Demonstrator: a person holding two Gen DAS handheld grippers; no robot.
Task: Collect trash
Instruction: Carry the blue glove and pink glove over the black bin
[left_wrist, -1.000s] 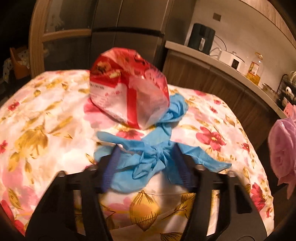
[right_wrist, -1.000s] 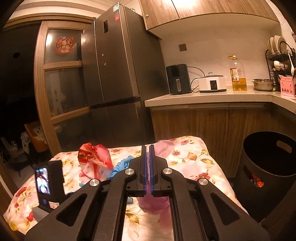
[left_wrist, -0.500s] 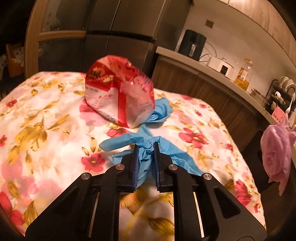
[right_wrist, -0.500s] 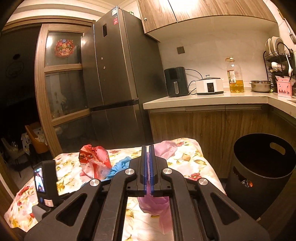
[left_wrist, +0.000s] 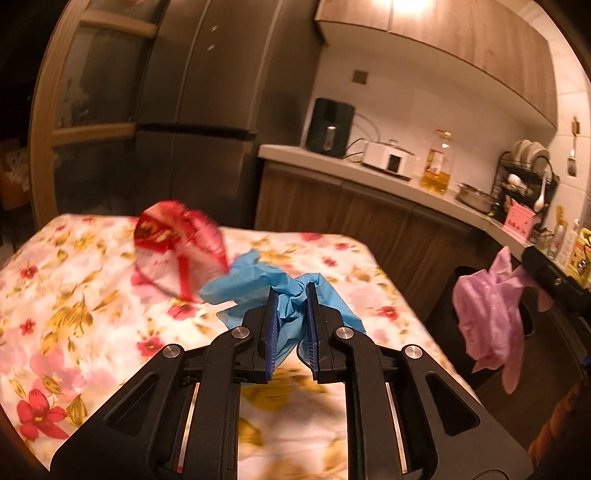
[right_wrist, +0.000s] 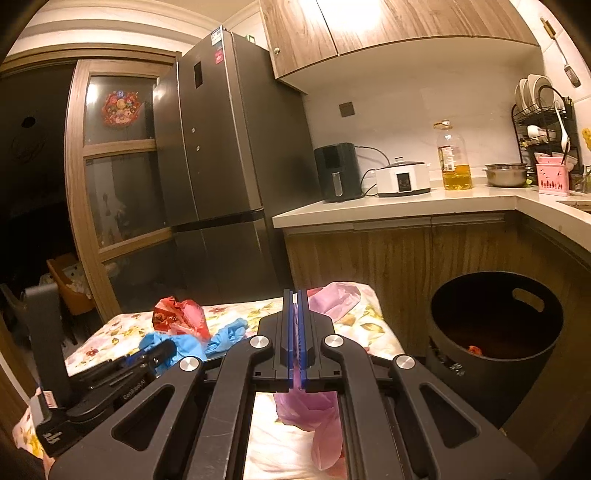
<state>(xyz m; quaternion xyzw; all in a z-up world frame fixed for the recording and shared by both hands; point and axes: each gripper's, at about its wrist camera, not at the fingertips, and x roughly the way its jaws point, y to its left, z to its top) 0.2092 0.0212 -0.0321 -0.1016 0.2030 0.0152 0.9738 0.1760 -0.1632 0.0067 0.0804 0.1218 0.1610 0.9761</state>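
My left gripper (left_wrist: 291, 295) is shut on a bunch of blue gloves (left_wrist: 258, 284), lifted off the flowered tablecloth (left_wrist: 74, 295). A red and white snack bag (left_wrist: 177, 247) stands behind the gloves on the table. My right gripper (right_wrist: 295, 299) is shut on a thin pink plastic bag (right_wrist: 317, 417) that hangs below its fingers. In the left wrist view that pink bag (left_wrist: 487, 314) dangles at the right, off the table's edge. The left gripper (right_wrist: 155, 350) with the blue gloves (right_wrist: 225, 332) appears at the lower left of the right wrist view.
A black round bin (right_wrist: 495, 332) stands on the floor right of the table, against the wooden counter (right_wrist: 406, 210). A grey fridge (right_wrist: 221, 166) is behind the table. The counter holds an air fryer, a cooker and an oil bottle (right_wrist: 452, 158).
The left gripper closed on the blue gloves and lifted them off the table, swinging right. The right gripper with the pink bag shifted toward the bin.
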